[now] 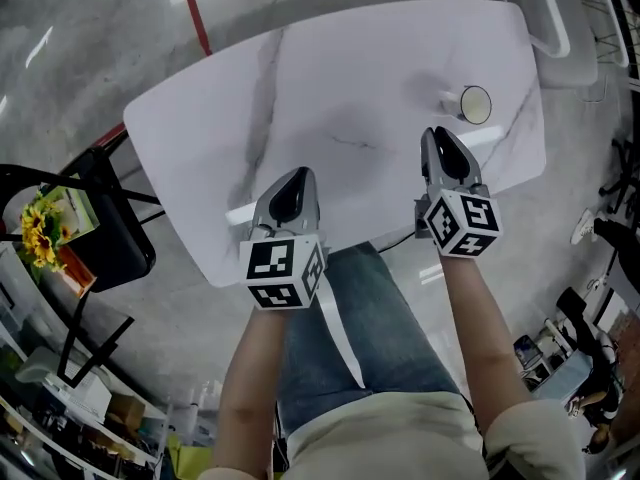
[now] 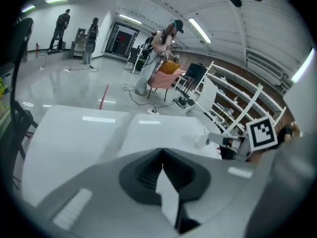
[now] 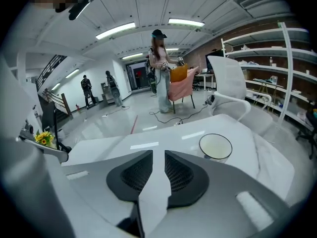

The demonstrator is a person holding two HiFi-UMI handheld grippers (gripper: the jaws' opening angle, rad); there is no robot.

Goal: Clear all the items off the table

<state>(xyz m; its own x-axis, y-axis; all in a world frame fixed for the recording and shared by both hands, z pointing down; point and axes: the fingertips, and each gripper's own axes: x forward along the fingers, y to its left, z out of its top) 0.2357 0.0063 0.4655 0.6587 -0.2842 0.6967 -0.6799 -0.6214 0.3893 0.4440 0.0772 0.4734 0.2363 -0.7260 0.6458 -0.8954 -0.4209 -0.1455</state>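
A white marble table [image 1: 330, 78] carries one item, a round white cup with a dark rim [image 1: 475, 104], near its far right edge. My right gripper [image 1: 437, 131] hovers just short of the cup, and in the right gripper view the cup [image 3: 215, 147] sits ahead and to the right of the jaws. The right gripper [image 3: 159, 152] stands slightly open, with a narrow gap and nothing in it. My left gripper [image 1: 298, 173] hangs over the near edge of the table, shut and empty. In the left gripper view its jaws [image 2: 162, 150] meet at the tip.
A black chair [image 1: 110, 238] with sunflowers [image 1: 35, 230] beside it stands left of the table. A white chair [image 1: 560, 18] stands at the far right corner. Several people stand far off on the shiny floor. Shelving lines the right wall [image 3: 267, 78].
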